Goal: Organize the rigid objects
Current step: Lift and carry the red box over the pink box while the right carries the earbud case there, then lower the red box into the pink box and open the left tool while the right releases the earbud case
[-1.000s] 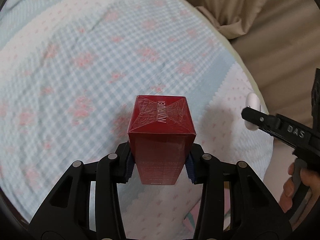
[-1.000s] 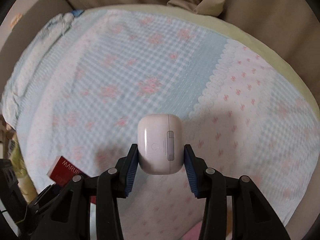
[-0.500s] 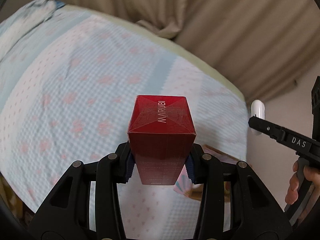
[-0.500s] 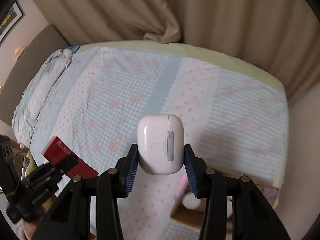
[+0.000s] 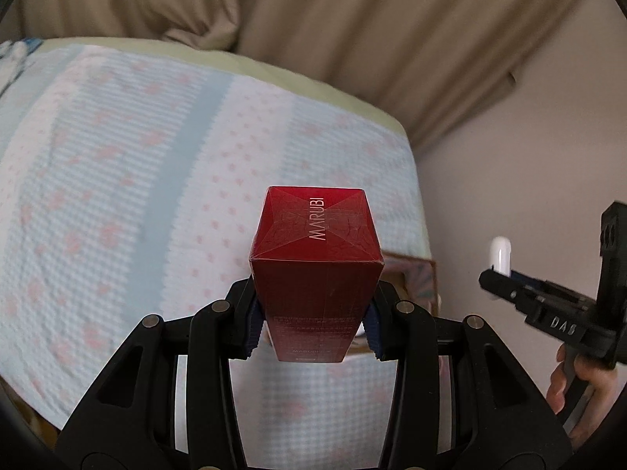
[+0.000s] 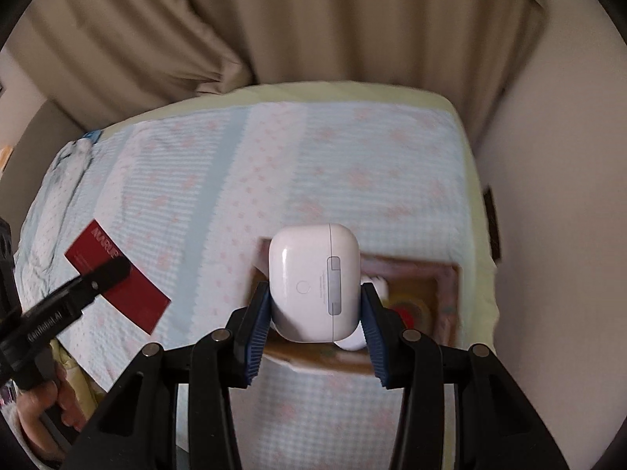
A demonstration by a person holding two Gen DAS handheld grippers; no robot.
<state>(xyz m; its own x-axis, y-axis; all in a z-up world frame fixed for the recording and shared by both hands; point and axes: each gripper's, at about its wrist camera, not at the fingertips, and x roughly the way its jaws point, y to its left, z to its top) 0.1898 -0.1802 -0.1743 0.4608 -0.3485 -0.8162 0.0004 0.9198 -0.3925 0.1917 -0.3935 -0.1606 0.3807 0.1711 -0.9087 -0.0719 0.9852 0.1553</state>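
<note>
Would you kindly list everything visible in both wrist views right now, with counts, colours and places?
red box: 1, red, held in the left tongs above the bed
earbud case: 1, white, held in the right tongs above the tray
tray: 1, brown with colourful lining, on the bed's near corner
bed cover: 1, pale blue and white with pink spots, over the bed
curtain: 1, beige, behind the bed
left tongs: 1, black, blue pads, shut
right tongs: 1, black, blue pads, shut
</note>
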